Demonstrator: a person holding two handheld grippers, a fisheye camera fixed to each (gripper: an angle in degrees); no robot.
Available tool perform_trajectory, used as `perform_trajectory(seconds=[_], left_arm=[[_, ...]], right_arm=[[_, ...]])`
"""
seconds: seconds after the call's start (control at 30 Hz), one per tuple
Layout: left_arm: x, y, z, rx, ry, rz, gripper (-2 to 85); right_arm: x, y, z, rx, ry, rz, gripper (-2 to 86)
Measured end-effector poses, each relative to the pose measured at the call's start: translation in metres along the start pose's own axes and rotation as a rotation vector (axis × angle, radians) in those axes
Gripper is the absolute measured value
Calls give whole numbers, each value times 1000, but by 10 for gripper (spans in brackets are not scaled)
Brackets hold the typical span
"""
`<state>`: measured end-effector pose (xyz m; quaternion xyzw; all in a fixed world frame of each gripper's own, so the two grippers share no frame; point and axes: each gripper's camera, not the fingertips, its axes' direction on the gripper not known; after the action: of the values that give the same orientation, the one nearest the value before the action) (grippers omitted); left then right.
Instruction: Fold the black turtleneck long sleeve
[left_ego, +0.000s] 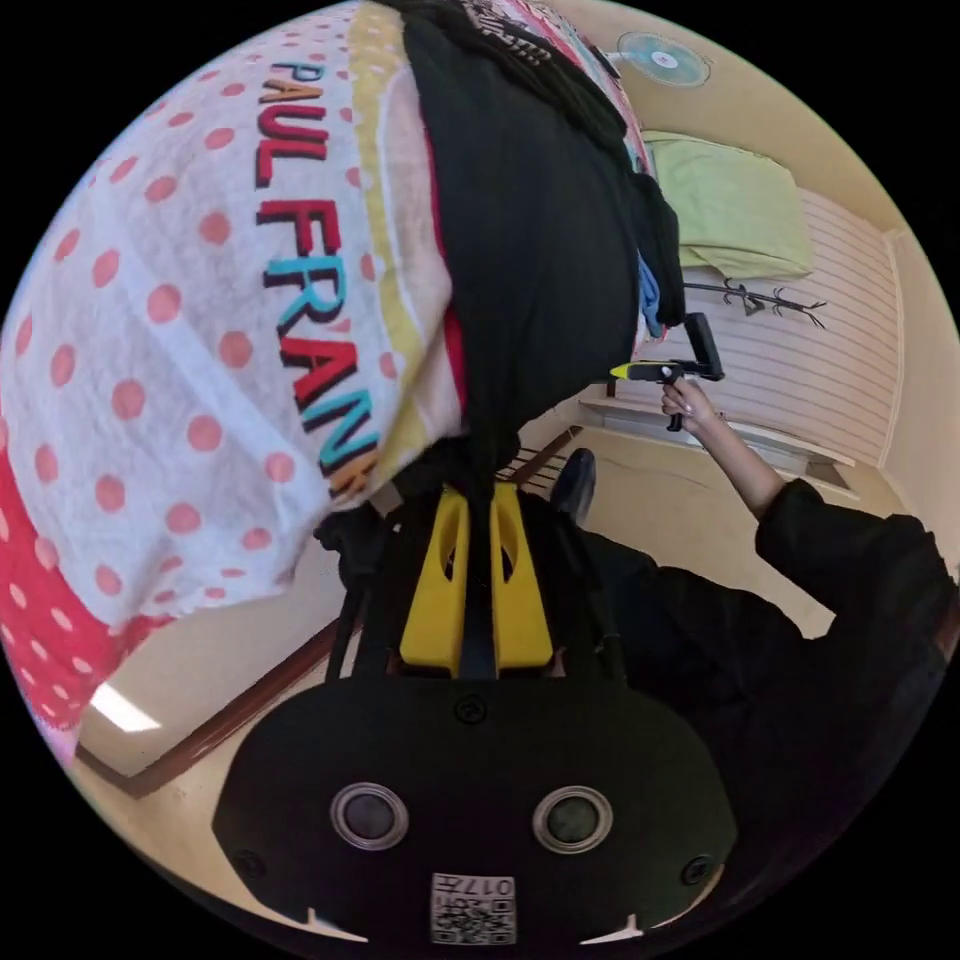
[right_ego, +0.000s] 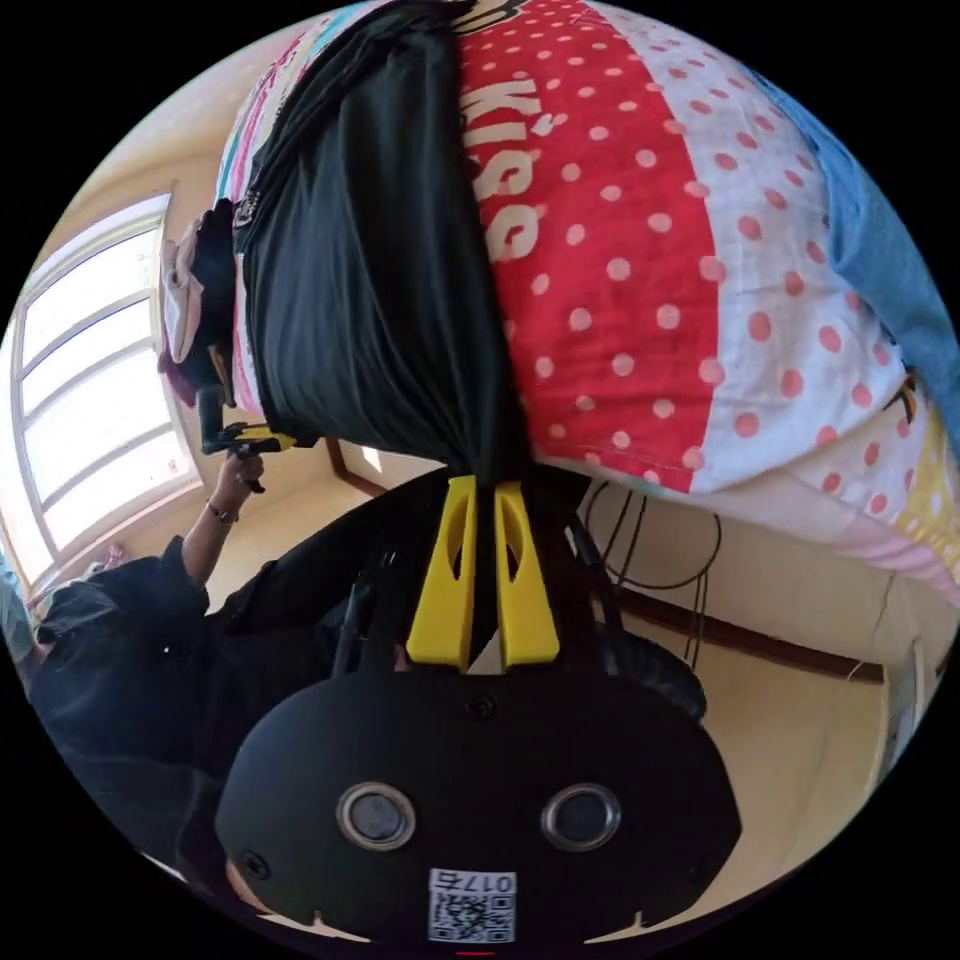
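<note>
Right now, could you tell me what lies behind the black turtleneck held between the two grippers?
Behind the black turtleneck is a polka-dot bedsheet in red and white, with printed lettering. The part directly behind the garment is covered.

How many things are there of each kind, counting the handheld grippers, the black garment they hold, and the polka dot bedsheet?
Handheld grippers: 2, the left gripper and the right gripper, each shut on the garment
Black turtleneck: 1
Polka dot bedsheet: 1
Total: 4
</note>
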<state>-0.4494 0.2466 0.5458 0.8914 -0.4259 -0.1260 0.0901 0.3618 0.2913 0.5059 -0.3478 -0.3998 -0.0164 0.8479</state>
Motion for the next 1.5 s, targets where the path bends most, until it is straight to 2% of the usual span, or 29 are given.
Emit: perform_trajectory(seconds=[0.07, 0.2, 0.3, 0.4, 0.5, 0.6, 0.7, 0.83, 0.9, 0.97, 1.1, 1.17, 1.2, 1.23, 1.27, 1.3, 1.37, 1.5], left_arm=[[19, 26, -25, 55, 66, 4, 33], [61, 95, -85, 210, 298, -29, 29], [84, 136, -93, 231, 351, -63, 29], [80, 150, -86, 326, 435, -146, 31], [80, 113, -101, 445, 506, -78, 32], [92, 46, -143, 537, 349, 69, 33], [81, -37, -190, 650, 266, 127, 35], [37, -118, -224, 752, 162, -41, 61], [28, -135, -232, 812, 129, -80, 102], [31, -136, -221, 796, 57, -119, 117], [29, -119, -150, 679, -72, -277, 141], [25, -108, -116, 649, -111, -335, 150], [19, -107, -94, 603, -125, -368, 158], [16, -108, -84, 572, -123, -385, 162], [10, -109, -68, 534, -110, -402, 166], [10, -105, -60, 550, -109, -410, 166], [11, -99, -56, 572, -135, -424, 161], [8, -107, -49, 576, -166, -412, 169]], right_arm=[[-11, 26, -17, 31, -66, -45, 37], [-42, 106, -74, 215, -235, -58, 30], [-55, 156, -93, 262, -247, -49, 28], [-37, 174, -97, 305, -302, 26, 27], [-25, 145, -114, 432, -436, 10, 26], [-42, 68, -143, 471, -344, -79, 26], [-62, -27, -168, 510, -239, -147, 30], [-67, -131, -176, 499, -145, -87, 42], [-75, -162, -173, 484, 93, 40, 56], [-93, -166, -164, 476, 228, 41, 72], [-141, -146, -101, 372, 391, -241, 75], [-138, -140, -70, 288, 480, -286, 70], [-124, -139, -57, 241, 568, -228, 65], [-115, -138, -55, 239, 577, -184, 60], [-103, -128, -63, 288, 495, -128, 50], [-96, -112, -77, 369, 385, -113, 60], [-85, -88, -94, 451, 340, -51, 96], [-40, -61, -87, 365, 166, 60, 169]])
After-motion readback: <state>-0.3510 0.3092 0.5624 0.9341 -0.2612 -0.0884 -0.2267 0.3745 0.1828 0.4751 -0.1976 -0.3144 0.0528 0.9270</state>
